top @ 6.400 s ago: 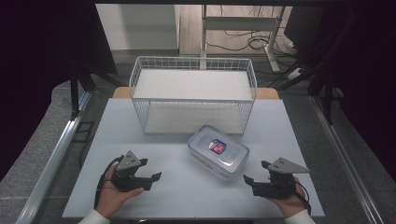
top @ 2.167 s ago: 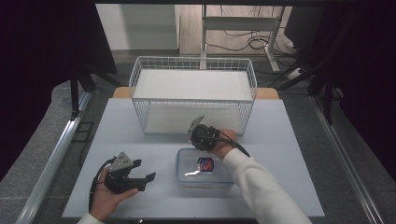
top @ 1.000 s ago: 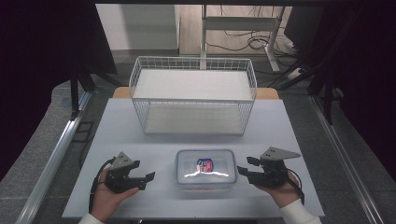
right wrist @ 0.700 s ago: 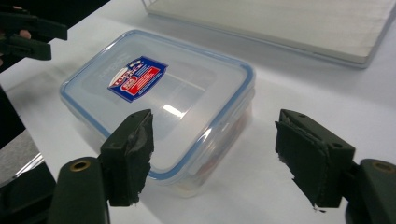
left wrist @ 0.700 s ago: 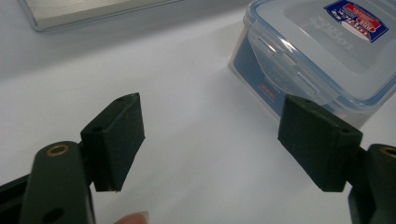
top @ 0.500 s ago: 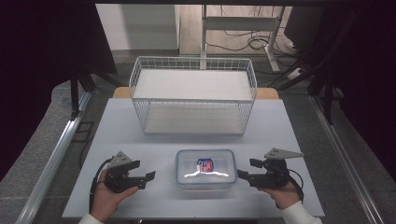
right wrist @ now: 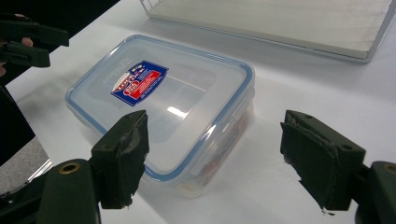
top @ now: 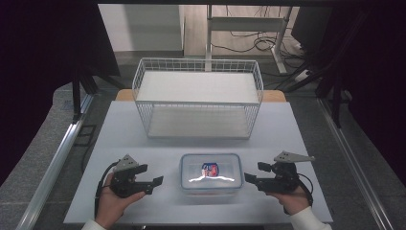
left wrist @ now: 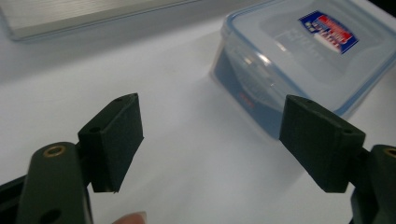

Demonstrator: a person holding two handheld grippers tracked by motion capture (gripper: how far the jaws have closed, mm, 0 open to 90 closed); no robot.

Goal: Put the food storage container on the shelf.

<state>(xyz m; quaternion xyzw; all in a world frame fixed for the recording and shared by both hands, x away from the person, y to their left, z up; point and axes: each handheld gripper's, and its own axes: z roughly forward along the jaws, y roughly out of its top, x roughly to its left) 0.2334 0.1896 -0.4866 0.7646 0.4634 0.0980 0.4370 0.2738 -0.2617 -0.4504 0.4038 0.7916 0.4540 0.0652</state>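
two hand-held grippers are flanking a clear lidded container (top: 209, 172) on the white table (top: 143, 139).

the container, with its blue-edged lid and red-and-blue label, is lying flat near the front edge of the table, in front of the white wire basket (top: 198, 96) and apart from it. the left gripper (top: 154, 183) is hovering just to the container's left, its jaws pointing toward it and standing wide apart with nothing between them; they have just been opening a little further. the right gripper (top: 249, 178) is sitting just off the container's right end, its jaws also gaping wide after a quick opening, and they are pressing on nothing. in the right gripper view the container's near corner is lying between and beyond the two pads (right wrist: 122, 151), untouched by them.
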